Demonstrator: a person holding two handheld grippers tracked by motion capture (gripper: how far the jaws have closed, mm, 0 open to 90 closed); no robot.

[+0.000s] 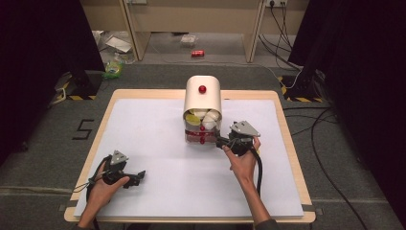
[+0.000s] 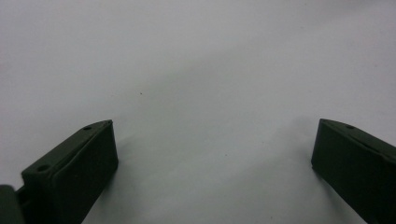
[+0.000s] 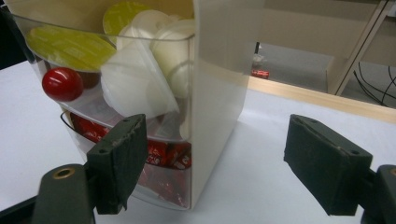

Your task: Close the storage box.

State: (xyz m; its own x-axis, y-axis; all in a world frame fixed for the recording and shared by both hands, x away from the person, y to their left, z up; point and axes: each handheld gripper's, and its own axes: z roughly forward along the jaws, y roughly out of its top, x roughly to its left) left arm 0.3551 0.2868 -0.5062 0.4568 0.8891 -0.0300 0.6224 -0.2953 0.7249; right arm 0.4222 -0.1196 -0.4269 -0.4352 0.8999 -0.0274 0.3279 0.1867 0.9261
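The right gripper [image 1: 221, 142] stands at the front right corner of the box [image 1: 203, 98], a cream cabinet with a rounded lid and two clear drawers. Its fingers [image 3: 119, 158] are spread wide and pinch nothing. In the right gripper view, the left finger lies in front of the drawer fronts and the right finger is out past the box's cream side wall, with bare table [image 1: 158, 124] behind it, so the corner of the box sits between the two.

Just above and left of the left finger is the red knob [image 3: 62, 84] of the top drawer [image 3: 107, 70], which holds yellow-lidded and white pods. Right behind that finger is the lower drawer [image 3: 159, 158], packed with red wrappers.

The left gripper [image 1: 134, 176] rests well apart from the box, near the table's front left. Its fingers [image 2: 77, 170] are also spread, with nothing but white tabletop between them.

As I judge it, the work is at its start: the top drawer looks partly slid out, but no pod or wrapper has been grasped or set on the table. Left to do: shift onto a knob or reach into a drawer, close, and draw something out.
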